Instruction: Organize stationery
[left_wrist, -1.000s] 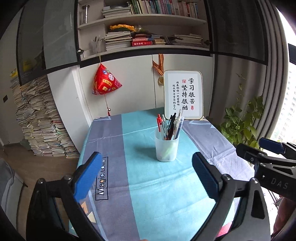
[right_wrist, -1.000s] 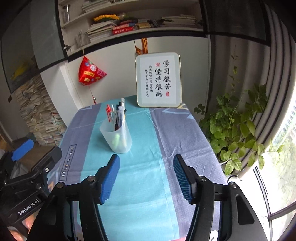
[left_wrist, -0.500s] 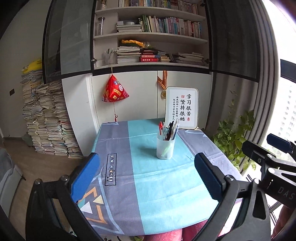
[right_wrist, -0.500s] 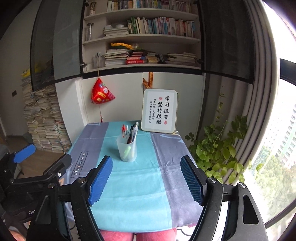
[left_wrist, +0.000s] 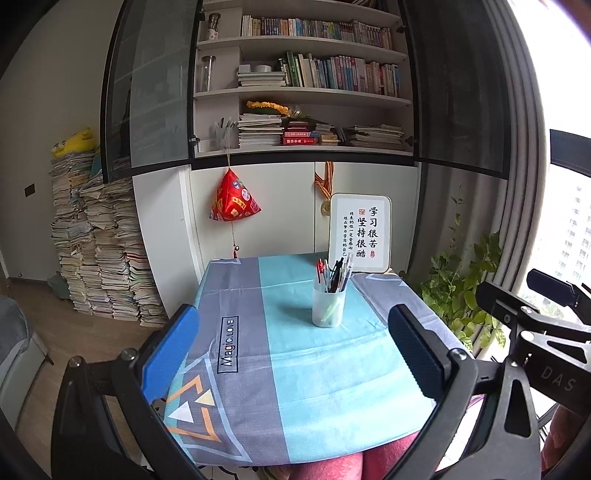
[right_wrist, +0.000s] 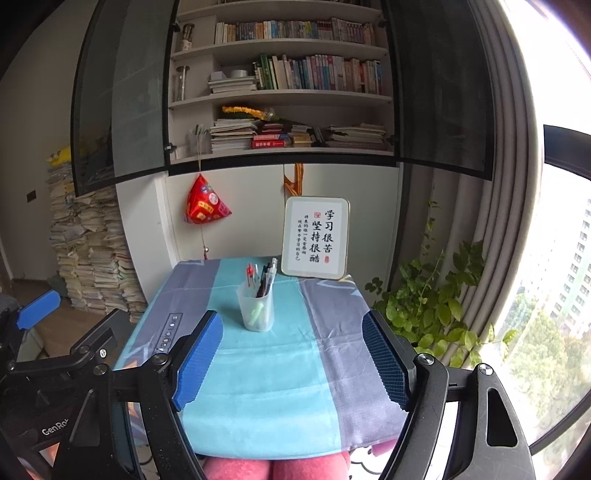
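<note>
A translucent plastic cup (left_wrist: 328, 306) (right_wrist: 256, 310) stands upright in the middle of the turquoise stripe of the table's cloth (left_wrist: 295, 387) (right_wrist: 277, 387). Several pens (left_wrist: 334, 273) (right_wrist: 262, 277), red, black and white, stick out of its top. My left gripper (left_wrist: 291, 314) hangs open over the near part of the table, well short of the cup. My right gripper (right_wrist: 291, 317) is open too, its blue pads wide apart with nothing between them, also short of the cup. Each view catches the other gripper's body at its edge.
A framed calligraphy sign (left_wrist: 360, 232) leans at the table's far right corner, behind the cup. A leafy plant (right_wrist: 424, 295) and curtain flank the right side, tall paper stacks (left_wrist: 99, 251) the left. A red pouch (left_wrist: 234, 201) hangs from the cabinet. A person's pink-clad legs (left_wrist: 351, 465) are under the near edge.
Both grippers have drawn back and up from the table, so the cup looks smaller and farther. The near table edge and the pink legs have come into view. The right jaws stand slightly wider.
</note>
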